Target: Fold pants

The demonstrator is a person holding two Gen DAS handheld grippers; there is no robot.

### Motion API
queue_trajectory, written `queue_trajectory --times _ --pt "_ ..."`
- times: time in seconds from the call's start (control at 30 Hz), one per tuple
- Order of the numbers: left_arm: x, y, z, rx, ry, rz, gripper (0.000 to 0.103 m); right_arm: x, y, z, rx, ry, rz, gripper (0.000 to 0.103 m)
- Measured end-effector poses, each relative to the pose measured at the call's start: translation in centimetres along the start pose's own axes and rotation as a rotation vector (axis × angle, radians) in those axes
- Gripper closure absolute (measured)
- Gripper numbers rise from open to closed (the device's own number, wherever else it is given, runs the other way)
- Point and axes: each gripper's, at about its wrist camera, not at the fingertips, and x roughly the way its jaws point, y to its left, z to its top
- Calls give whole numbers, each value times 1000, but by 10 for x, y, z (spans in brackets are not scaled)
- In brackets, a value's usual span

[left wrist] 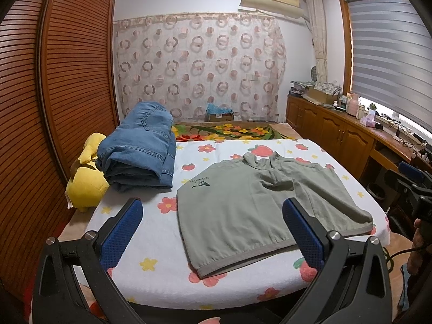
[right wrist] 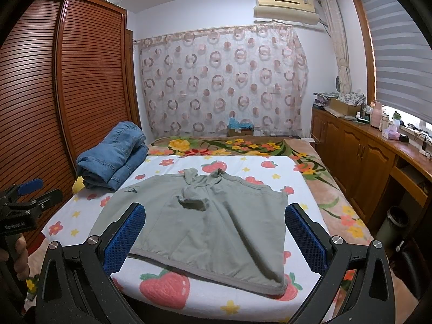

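Currently: your left claw (left wrist: pixel 213 232) and right claw (right wrist: pixel 213 236), both spread, both empty. Grey-green pants (right wrist: pixel 205 224): flat on the bed (right wrist: pixel 167 294), directly ahead between the pads, seemingly unfolded. Folded jeans (left wrist: pixel 140 154): ahead-left, apparently done. Remaining: every fold.

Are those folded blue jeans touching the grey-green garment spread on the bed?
Apart. The left wrist view shows a strip of flowered sheet between the jeans and the grey-green garment.
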Motion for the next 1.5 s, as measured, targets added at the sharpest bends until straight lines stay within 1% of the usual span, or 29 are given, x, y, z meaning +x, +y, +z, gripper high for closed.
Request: queue_trajectory --times 0.43,1.5 --pt "-3 -6 0 1 1 4 0 0 1 1 -1 0 -2 0" --pt "0 -5 -3 -1 -2 5 0 1 0 -1 1 4 2 0"
